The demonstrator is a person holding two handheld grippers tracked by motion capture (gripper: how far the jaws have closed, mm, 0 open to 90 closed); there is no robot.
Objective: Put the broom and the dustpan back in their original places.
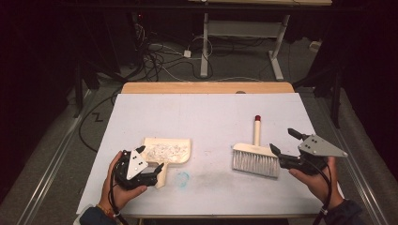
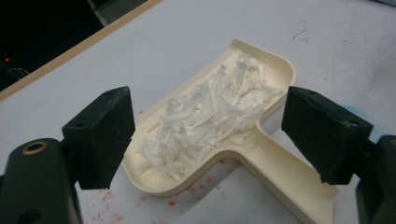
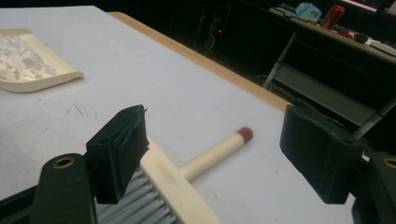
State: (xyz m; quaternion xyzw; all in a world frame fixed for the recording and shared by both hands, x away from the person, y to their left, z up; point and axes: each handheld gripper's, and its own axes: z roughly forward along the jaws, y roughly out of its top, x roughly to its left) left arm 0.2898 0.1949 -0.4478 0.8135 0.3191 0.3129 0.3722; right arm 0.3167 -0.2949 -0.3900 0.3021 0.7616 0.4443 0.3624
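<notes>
Near left, the left gripper (image 1: pixel 149 171) holds its fingers wide astride the handle of a cream plastic dustpan (image 1: pixel 168 151) heaped with white shreds (image 2: pixel 210 116). Near right, the right gripper (image 1: pixel 284 142), fingers wide, sits beside a grey-bristled brush (image 1: pixel 256 159) whose red-tipped cream handle points far across the white bench (image 1: pixel 206 112).

In the high view the left gripper (image 1: pixel 152 172) covers part of the dustpan (image 1: pixel 170 149) handle. In the left gripper view that handle runs off the bottom edge. In the right gripper view the brush (image 3: pixel 187 182) bristles are cut off below, with 1 jaw hiding part of its head.
</notes>
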